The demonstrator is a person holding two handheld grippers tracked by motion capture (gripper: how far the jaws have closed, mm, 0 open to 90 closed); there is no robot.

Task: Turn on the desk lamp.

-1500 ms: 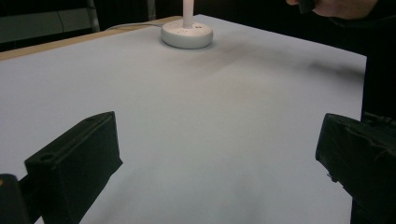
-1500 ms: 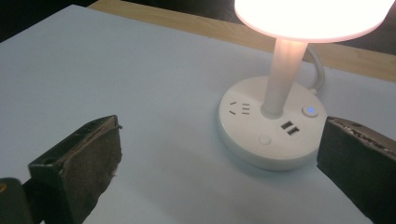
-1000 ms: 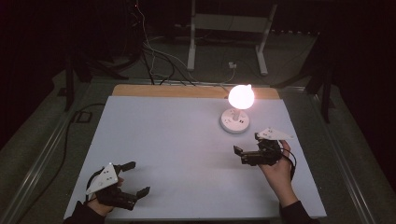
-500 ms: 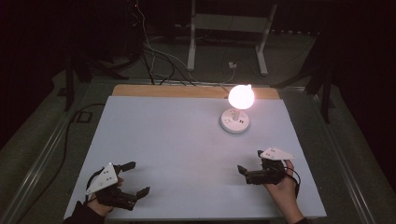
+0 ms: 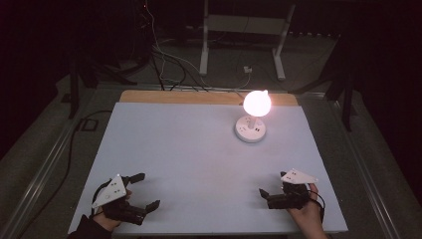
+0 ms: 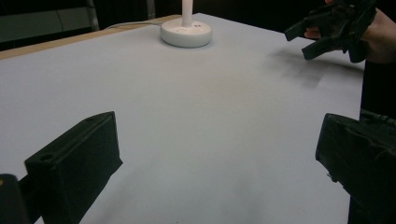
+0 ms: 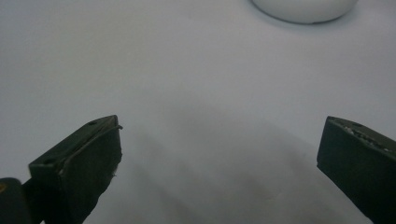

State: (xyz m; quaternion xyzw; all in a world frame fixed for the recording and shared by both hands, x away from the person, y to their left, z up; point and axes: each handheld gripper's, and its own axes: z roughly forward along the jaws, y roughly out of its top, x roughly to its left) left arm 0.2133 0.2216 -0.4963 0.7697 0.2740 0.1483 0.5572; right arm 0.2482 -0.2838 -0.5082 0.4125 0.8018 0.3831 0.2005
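Observation:
A small lamp stands at the back right of the white table (image 5: 199, 144), its bulb (image 5: 257, 103) glowing above a round white base (image 5: 250, 130). My left gripper (image 5: 149, 189) rests near the front left edge, open, with nothing between its jaws. Near the front right edge my right gripper (image 5: 271, 185) is also open and empty, well short of the lamp. In the left gripper view the open left gripper (image 6: 217, 158) faces the lamp base (image 6: 186, 33), with the right gripper (image 6: 334, 28) and its hand at top right. The right gripper (image 7: 219, 158) sees the base's edge (image 7: 306, 7) at the top.
A wooden strip (image 5: 174, 97) runs along the table's far edge. Behind it, cables (image 5: 164, 55) and the legs of a metal stand (image 5: 204, 45) lie on the dark floor. A cable (image 5: 74, 134) trails down the table's left side.
My right gripper has drawn back from beside the lamp toward the front right edge of the table. The left gripper has stayed put.

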